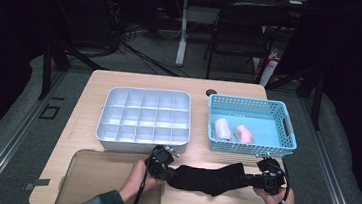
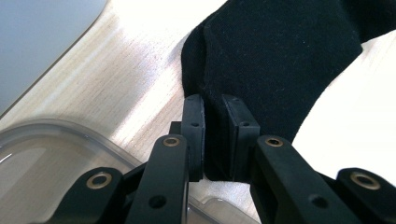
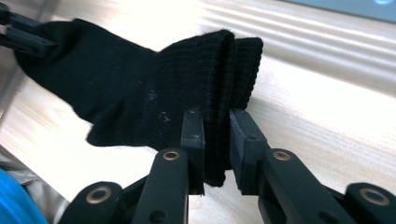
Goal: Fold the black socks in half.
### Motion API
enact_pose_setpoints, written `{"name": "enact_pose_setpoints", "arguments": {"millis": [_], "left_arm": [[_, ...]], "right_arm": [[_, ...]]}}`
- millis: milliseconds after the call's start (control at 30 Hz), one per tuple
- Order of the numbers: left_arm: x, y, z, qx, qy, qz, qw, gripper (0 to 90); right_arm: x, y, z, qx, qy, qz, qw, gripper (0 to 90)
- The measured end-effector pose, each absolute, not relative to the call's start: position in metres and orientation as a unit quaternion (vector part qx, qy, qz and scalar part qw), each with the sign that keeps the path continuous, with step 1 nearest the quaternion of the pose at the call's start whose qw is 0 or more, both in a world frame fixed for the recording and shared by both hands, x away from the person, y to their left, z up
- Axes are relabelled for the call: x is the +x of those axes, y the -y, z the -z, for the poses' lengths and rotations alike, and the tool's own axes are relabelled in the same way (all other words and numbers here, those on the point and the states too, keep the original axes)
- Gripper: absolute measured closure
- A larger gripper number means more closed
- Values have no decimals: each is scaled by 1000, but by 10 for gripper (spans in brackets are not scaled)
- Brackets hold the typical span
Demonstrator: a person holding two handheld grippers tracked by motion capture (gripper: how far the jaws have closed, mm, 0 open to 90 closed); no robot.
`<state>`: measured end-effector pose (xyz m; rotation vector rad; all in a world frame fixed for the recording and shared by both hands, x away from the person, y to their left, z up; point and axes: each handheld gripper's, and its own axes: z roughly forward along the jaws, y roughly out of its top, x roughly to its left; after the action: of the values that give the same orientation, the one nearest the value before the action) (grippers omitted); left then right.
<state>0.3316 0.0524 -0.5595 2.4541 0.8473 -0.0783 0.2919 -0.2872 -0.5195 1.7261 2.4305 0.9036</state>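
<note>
Near the table's [image 1: 95, 81] front edge, your left gripper [image 2: 212, 135] clamps the black sock's [image 1: 206, 179] toe. Your right gripper [image 3: 215, 144] clamps its ribbed cuff, apparently doubled over.

Compartment tray [image 1: 143, 116] and blue basket [image 1: 252, 125] walling off the far side, bare counter [image 1: 200, 119] lying open between them, clear lid [image 1: 96, 174] occupying the near-left corner.

Dim, dark surroundings; bright overhead glare on the pale table [image 1: 220, 198]; soft close-up edges.
</note>
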Motion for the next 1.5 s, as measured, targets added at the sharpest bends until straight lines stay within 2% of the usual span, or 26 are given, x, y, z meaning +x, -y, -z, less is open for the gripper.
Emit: {"name": "enact_pose_setpoints", "arguments": {"millis": [1067,1500], "left_arm": [[330,-46,561,907,-314,18,279,802],[330,-44,562,905,-317,20,284,802]], "right_arm": [[282,252,493,500,-793,-348,6,772],[290,217,487,471,-810,-350,-3,768]]}}
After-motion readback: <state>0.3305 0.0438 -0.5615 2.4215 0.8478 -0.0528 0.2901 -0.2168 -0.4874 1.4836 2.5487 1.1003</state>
